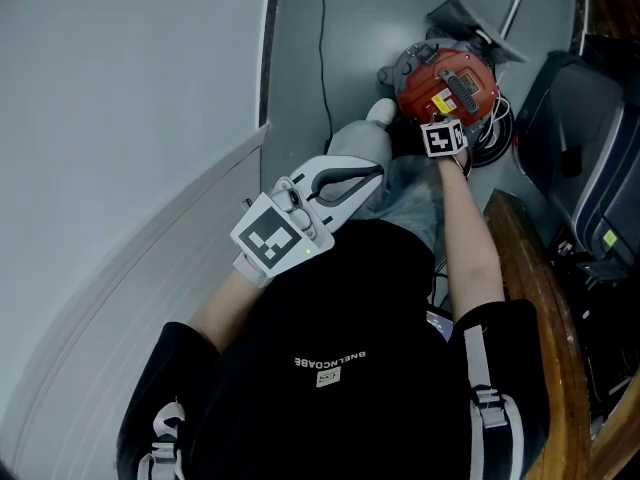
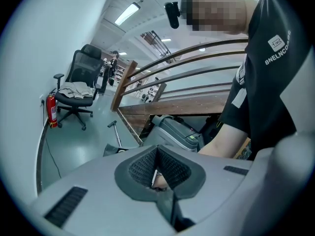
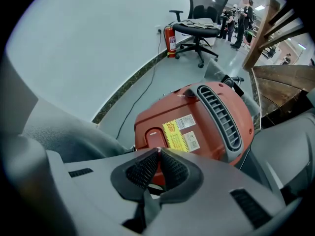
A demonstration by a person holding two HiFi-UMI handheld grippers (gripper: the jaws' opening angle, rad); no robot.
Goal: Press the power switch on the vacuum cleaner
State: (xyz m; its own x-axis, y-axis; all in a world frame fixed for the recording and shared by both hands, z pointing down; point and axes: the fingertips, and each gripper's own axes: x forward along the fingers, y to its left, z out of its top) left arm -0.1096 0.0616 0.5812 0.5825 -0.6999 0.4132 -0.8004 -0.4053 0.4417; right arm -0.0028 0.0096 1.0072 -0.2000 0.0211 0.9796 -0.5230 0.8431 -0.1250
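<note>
A red canister vacuum cleaner [image 1: 446, 83] lies on the grey floor at the upper right of the head view. In the right gripper view its red body [image 3: 206, 119] fills the middle, with a yellow label and a grey vent on it. A raised red rectangular switch [image 3: 153, 137] sits at its near left end. My right gripper [image 3: 158, 152] is shut, and its tips are right at the switch's lower edge. Its marker cube [image 1: 443, 138] hangs over the vacuum's near side. My left gripper [image 1: 376, 172] is held above the person's knee, shut and with nothing in it [image 2: 157, 150].
A black cable [image 1: 322, 48] runs along the floor by the pale wall. A wooden stair rail [image 1: 540, 298] and a dark grey machine [image 1: 590, 168] close in the right side. An office chair [image 3: 199, 21] and a fire extinguisher [image 3: 170, 42] stand farther off.
</note>
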